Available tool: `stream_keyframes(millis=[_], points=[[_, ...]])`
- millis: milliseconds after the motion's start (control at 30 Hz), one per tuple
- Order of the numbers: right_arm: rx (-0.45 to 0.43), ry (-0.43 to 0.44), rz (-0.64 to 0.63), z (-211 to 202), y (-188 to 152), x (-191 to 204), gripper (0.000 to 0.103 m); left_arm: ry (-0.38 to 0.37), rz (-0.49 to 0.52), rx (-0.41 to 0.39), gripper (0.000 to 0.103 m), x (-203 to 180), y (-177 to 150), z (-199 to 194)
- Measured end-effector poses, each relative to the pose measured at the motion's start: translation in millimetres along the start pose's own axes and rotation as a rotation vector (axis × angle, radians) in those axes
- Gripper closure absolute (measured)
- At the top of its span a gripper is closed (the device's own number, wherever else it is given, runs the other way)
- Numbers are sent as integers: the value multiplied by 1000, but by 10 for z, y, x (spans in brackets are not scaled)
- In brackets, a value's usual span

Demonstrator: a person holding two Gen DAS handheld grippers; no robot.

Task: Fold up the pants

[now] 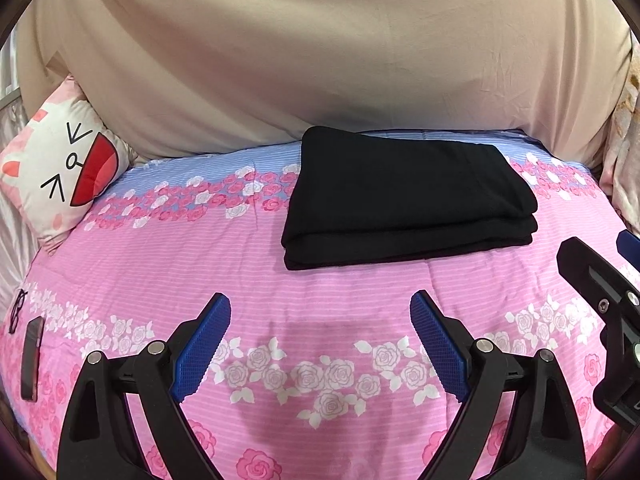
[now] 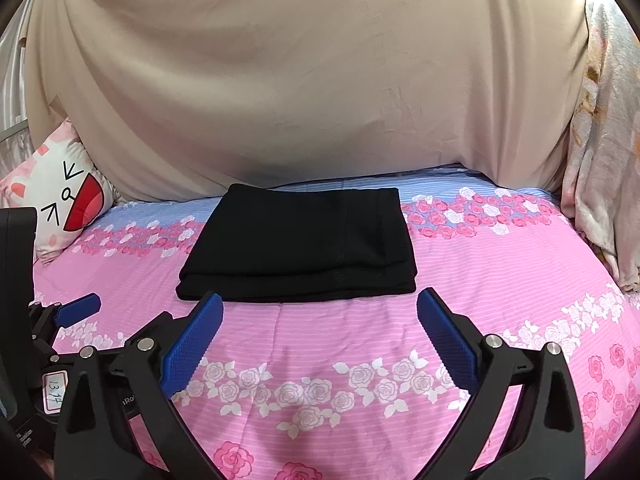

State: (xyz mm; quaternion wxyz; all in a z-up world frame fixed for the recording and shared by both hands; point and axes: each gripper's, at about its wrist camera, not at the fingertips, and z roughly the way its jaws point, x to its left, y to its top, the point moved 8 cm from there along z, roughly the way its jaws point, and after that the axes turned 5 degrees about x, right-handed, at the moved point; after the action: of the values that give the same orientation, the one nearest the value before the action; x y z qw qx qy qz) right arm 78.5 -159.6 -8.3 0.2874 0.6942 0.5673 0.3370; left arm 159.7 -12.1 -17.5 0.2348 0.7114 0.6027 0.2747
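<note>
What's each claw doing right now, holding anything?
Left claw: open, empty, short of the folded black fabric pants.
Right claw: open, empty, its blue ribbed pads just short of the pants' near edge.

Left claw (image 1: 320, 308) and right claw (image 2: 320, 308), side by side, agape, empty.

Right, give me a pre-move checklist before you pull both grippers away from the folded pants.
1. Black fabric pants folded into a compact stack on the pink floral bedspread: ok.
2. Left gripper open, nothing between its blue pads: ok.
3. Right gripper open, clear of the pants: ok.
4. Stack edges aligned: layers roughly even at the near edge; far edge cannot tell.
5. Dark phone and eyeglasses at the bedspread's left edge, away from the pants: ok.
6. Cartoon-face pillow apart from the stack: ok.
</note>
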Motion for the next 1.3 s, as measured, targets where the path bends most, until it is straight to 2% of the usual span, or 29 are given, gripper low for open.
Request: stream_keyframes(millis=[1300], points=[[7,-4,1,35,-33,-16,7,3,8,3,14,8,-13,27]])
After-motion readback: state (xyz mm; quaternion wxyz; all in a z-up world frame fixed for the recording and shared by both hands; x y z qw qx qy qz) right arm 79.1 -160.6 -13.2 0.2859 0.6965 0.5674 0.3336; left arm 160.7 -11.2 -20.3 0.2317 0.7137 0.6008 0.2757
